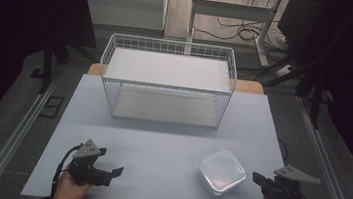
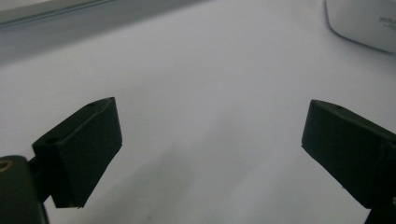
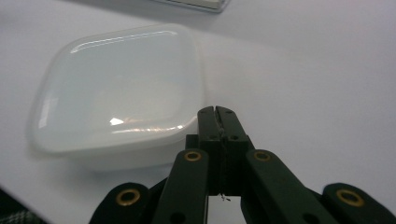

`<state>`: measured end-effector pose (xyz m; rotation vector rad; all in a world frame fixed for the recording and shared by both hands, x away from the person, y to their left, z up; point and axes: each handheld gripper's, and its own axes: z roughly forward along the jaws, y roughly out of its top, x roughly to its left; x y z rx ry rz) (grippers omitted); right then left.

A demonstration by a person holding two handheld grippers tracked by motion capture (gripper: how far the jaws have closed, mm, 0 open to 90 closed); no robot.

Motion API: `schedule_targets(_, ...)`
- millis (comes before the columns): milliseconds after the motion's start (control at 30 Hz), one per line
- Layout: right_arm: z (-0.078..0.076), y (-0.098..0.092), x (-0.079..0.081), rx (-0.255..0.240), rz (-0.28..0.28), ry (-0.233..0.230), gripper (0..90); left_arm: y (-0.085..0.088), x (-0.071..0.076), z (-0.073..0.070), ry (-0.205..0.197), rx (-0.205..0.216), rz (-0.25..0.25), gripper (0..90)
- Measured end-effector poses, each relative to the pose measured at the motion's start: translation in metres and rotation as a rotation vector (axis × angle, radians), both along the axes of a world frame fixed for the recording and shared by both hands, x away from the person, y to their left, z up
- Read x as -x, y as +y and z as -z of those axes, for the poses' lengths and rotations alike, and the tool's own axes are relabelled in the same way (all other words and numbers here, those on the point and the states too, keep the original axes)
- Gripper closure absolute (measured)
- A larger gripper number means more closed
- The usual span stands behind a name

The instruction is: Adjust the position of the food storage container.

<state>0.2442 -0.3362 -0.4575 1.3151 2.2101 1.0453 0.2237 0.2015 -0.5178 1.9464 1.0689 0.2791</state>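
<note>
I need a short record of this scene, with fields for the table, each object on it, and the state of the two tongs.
table: pale tabletop, seen from the high view
wire basket: white, two-tier, at the far middle of the table, nothing seen inside
container: white plastic box with lid on, near right part of the table
left tongs: open, jaws wide apart, holding nothing, near left
right tongs: shut, jaws together, holding nothing, just right of the container, apparently not touching it

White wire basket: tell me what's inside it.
The white wire basket holds just a flat white sheet lining its floor; a white board covers the top.
</note>
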Motion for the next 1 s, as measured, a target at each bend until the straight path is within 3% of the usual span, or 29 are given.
schedule_targets(33, 0.011, 0.001, -0.013, 0.0, -0.004, 0.023, 89.4, -0.003, 0.001, -0.001, 0.001, 0.02, 0.016, 5.5)
schedule_targets(100, 0.018, 0.004, -0.021, 0.016, -0.01, 0.041, 89.4, -0.008, 0.002, -0.003, 0.0, 0.019, 0.029, 7.5)
schedule_targets(267, 0.022, 0.01, -0.027, 0.026, -0.036, 0.054, 89.4, -0.021, 0.005, -0.003, 0.007, 0.029, 0.086, 20.5)
schedule_targets(300, 0.022, 0.012, -0.025, 0.019, -0.052, 0.067, 89.4, -0.031, 0.005, -0.004, 0.015, 0.066, 0.133, 34.0)
schedule_targets(333, 0.022, 0.012, -0.025, 0.019, -0.052, 0.067, 89.4, -0.031, 0.005, -0.004, 0.015, 0.066, 0.133, 39.9)
schedule_targets(367, 0.022, 0.016, -0.022, 0.009, -0.064, 0.077, 89.4, -0.046, 0.006, -0.005, 0.019, 0.085, 0.178, 47.4)
schedule_targets(433, 0.022, 0.018, -0.021, 0.006, -0.07, 0.08, 89.4, -0.055, 0.006, -0.005, 0.017, 0.088, 0.198, 59.9)
schedule_targets(467, 0.023, 0.02, -0.02, 0.005, -0.079, 0.082, 89.4, -0.064, 0.006, -0.005, 0.02, 0.09, 0.218, 59.9)
schedule_targets(500, 0.023, 0.025, -0.018, -0.002, -0.091, 0.092, 89.4, -0.085, 0.004, -0.004, 0.022, 0.081, 0.25, 72.4)
schedule_targets(567, 0.024, 0.03, -0.016, -0.01, -0.104, 0.098, 89.4, -0.106, -0.001, -0.003, 0.027, 0.077, 0.289, 83.3)
schedule_targets(600, 0.024, 0.03, -0.016, -0.01, -0.104, 0.098, 89.4, -0.106, -0.001, -0.003, 0.027, 0.077, 0.289, 87.2)
schedule_targets(633, 0.025, 0.034, -0.015, -0.018, -0.117, 0.102, 89.4, -0.125, -0.007, 0.0, 0.05, 0.086, 0.319, 89.9)
schedule_targets(667, 0.025, 0.034, -0.015, -0.018, -0.117, 0.102, 89.4, -0.125, -0.007, 0.0, 0.05, 0.086, 0.319, 90.0)
schedule_targets(700, 0.026, 0.039, -0.015, -0.027, -0.13, 0.112, 89.4, -0.14, -0.014, 0.005, 0.085, 0.096, 0.334, 90.0)
schedule_targets(767, 0.028, 0.045, -0.016, -0.035, -0.149, 0.122, 89.4, -0.15, -0.019, 0.01, 0.099, 0.081, 0.336, 90.0)
schedule_targets(1000, 0.032, 0.066, -0.019, -0.069, -0.212, 0.149, 89.4, -0.147, -0.028, 0.013, 0.119, 0.071, 0.288, 90.0)
